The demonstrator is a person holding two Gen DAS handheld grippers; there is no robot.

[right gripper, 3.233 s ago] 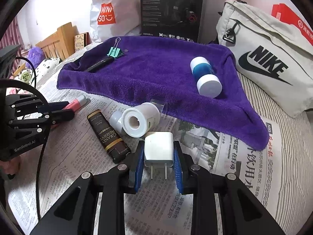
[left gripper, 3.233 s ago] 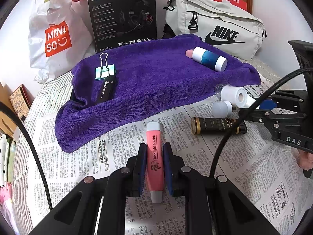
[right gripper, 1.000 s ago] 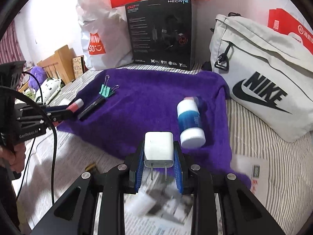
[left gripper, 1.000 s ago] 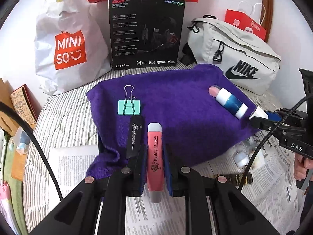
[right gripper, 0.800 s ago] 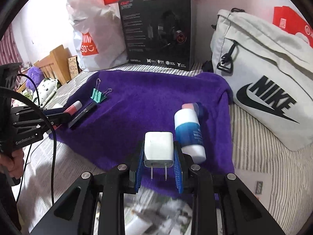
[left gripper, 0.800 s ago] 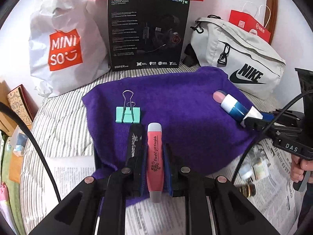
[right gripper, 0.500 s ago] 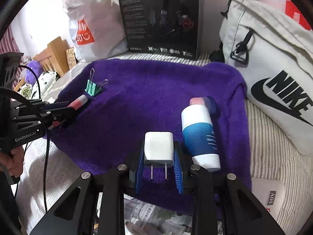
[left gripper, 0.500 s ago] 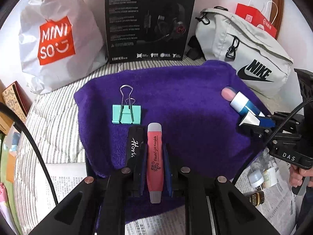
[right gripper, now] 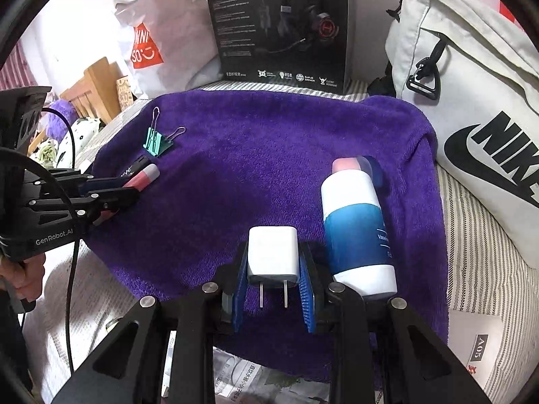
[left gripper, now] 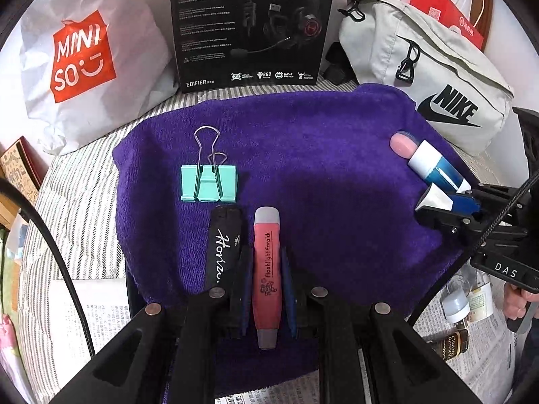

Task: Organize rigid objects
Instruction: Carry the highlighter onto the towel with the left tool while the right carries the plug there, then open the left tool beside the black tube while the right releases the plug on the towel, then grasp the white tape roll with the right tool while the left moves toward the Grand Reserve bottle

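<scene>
Purple towel (left gripper: 320, 175) lies spread under both claws, on a striped bed (left gripper: 77, 208) partly covered with newspaper (left gripper: 97, 306). The left claw (left gripper: 266, 269) is clenched on a pink tube (left gripper: 266, 269), which lies lengthwise between its blue pads with its grey tip pointing ahead, low over the near part of the towel. Just to that claw's left a black pen-like stick (left gripper: 224, 245) lies on the towel, and ahead of the stick sits a mint binder clip (left gripper: 209, 183). The right claw (right gripper: 273, 279) is grasping a white charger plug (right gripper: 273, 256) by its sides, the two prongs pointing back toward the camera. Just to this claw's right a blue and white bottle (right gripper: 357, 229) lies on its side on the towel, its pink end pointing away. Beyond the towel stand a black headset box (left gripper: 252, 27), a white shopping bag (left gripper: 87, 60) and a grey waist bag (left gripper: 431, 67).
</scene>
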